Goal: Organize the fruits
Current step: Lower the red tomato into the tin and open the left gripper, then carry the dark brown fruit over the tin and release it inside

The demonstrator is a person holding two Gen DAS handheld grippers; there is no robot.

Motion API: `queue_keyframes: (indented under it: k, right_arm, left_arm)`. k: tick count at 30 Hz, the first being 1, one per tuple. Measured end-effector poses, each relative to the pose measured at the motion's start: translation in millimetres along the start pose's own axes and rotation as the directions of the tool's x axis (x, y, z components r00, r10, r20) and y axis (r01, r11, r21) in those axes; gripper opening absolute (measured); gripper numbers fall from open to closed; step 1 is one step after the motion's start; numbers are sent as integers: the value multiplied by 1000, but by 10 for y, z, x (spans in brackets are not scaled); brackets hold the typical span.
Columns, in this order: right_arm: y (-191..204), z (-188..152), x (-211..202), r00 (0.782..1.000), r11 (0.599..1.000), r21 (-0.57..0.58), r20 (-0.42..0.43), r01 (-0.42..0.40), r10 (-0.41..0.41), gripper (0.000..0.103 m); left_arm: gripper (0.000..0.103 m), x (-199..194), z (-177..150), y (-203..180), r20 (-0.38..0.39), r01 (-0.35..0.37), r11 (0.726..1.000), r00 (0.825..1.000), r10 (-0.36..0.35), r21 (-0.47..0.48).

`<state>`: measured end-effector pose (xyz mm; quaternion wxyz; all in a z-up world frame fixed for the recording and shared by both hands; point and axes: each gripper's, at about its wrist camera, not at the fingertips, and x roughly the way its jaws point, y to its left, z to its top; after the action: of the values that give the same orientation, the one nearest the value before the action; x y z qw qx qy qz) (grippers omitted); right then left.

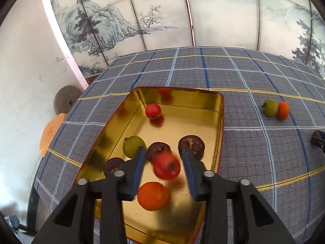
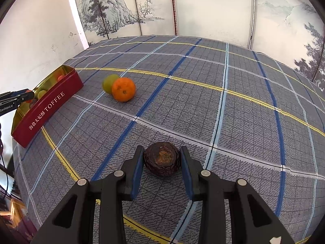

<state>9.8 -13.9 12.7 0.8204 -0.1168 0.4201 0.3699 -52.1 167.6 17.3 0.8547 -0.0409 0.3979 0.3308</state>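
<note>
A gold-lined tin (image 1: 220, 122) holds a red tomato (image 1: 153, 110), a green fruit (image 1: 132, 145), three dark wrinkled fruits (image 1: 192, 143) and an orange (image 1: 152, 196). My left gripper (image 1: 162, 150) hangs open over the tin. A blurred red tomato (image 1: 167, 166) sits between its fingers, and the pads do not press on it. In the right wrist view my right gripper (image 2: 161, 149) is shut on another dark wrinkled fruit (image 2: 161, 159) that rests on the plaid cloth. A green fruit (image 2: 108, 82) and an orange (image 2: 123, 89) lie together further off.
From the right wrist view the tin is red outside, lettered TOFFEE (image 2: 46, 105), and stands at the table's left edge. The plaid tablecloth (image 2: 223, 105) covers the table. A painted folding screen (image 1: 182, 14) stands behind, and a white wall is at the left.
</note>
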Motion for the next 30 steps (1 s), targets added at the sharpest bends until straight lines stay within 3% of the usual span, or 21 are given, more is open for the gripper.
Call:
queue_keyframes:
  k: [3,10,16,22,25,30]
  right_arm:
    - [4,-6,2,1000,1000,1,-2,2,-2,33]
    - [82,-24,-63,1000,999,23,0,-26,26,33]
    - [424,157,-163,994,994,-8,28,-105,106,33]
    - [1093,558,-179,967,965,-99,47,-244,249,33]
    - [1475,824,-56,945,937,-148,33,-317,325,33]
    - [2055,1242,435,929,909,-192,-35,-369,369,33]
  left_arm:
    - [71,-78,-9,38,40,-31,999,999,31,-10]
    - [83,-440,-145,408,100,-12,988,995,27,-151]
    - [86,-723,-559,783,128,-16,961,990,54,-276]
    - [86,-906,-919,976,137,15,936,990,36,-352]
    - [86,-939,-988,990,115,31,940,993,9,-338]
    - [86,-1012,-1028,897,89,-63,962,992,90,-266]
